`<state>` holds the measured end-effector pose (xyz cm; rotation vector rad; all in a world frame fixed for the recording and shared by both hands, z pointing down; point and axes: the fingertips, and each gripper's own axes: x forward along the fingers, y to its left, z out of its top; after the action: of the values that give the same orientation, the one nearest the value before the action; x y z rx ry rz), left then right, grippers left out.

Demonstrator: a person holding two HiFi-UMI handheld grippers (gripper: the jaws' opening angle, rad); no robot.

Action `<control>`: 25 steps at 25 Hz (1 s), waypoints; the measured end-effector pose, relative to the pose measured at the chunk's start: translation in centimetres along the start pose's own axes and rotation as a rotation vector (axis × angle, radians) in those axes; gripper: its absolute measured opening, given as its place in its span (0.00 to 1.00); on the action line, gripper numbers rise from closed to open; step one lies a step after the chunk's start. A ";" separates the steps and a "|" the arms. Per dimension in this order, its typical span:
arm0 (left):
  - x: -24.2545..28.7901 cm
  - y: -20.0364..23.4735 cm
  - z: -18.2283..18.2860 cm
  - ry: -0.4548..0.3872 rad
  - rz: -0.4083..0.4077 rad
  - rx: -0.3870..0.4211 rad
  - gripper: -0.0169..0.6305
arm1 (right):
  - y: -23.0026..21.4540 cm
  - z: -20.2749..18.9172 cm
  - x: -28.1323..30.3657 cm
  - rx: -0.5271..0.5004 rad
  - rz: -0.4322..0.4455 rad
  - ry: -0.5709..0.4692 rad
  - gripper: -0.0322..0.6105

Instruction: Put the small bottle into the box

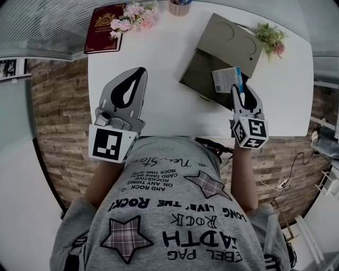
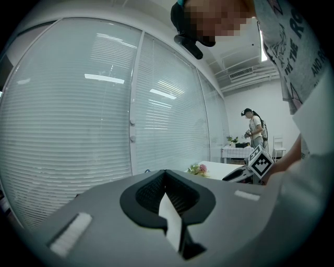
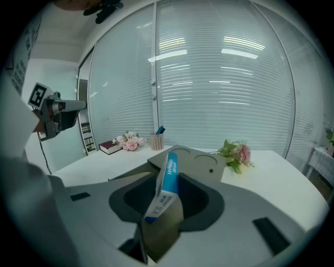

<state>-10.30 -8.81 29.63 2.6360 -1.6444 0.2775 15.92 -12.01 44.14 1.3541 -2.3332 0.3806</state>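
An open grey box (image 1: 204, 71) lies on the white table (image 1: 159, 108), its lid (image 1: 233, 42) folded back toward the far side. My right gripper (image 1: 241, 94) hangs over the box's near right corner, shut on a small blue and white carton (image 1: 226, 79). In the right gripper view the carton (image 3: 166, 180) stands tilted between the jaws of that gripper (image 3: 162, 208), above the box's lid (image 3: 201, 159). No bottle shows in any view. My left gripper (image 1: 139, 71) is lifted above the table's left part, shut and empty; in its own view the left gripper (image 2: 167, 201) points at window blinds.
A maroon book (image 1: 105, 21), pink flowers (image 1: 135, 16) and a pen cup (image 1: 180, 6) line the table's far edge. A flower sprig (image 1: 270, 36) lies right of the box lid. Cables (image 1: 286, 180) trail on the wooden floor. Another person (image 2: 255, 128) stands far off.
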 end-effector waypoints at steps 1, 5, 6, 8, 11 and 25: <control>0.0 0.0 0.0 -0.001 0.000 0.000 0.04 | -0.1 0.0 0.0 0.001 -0.003 -0.001 0.24; -0.1 -0.2 -0.4 0.033 0.001 -0.014 0.04 | -0.5 0.2 -0.1 0.006 -0.017 -0.006 0.24; -0.2 -0.2 -0.5 0.035 0.002 -0.014 0.04 | -0.5 0.1 -0.1 0.005 -0.021 -0.005 0.24; -0.2 -0.2 -0.3 0.023 0.003 -0.007 0.04 | -0.7 0.0 -0.1 0.008 -0.027 -0.002 0.23; -0.1 -0.1 0.1 -0.003 0.003 0.004 0.04 | -1.0 -0.2 -0.1 0.034 -0.029 0.006 0.23; -0.3 -0.3 0.0 0.002 0.008 0.007 0.04 | -2.3 -2.8 1.4 0.277 0.007 0.056 0.23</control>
<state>-10.16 -8.46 29.62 2.6339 -1.6568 0.2873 17.94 -13.00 47.35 1.4366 -2.3034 0.7580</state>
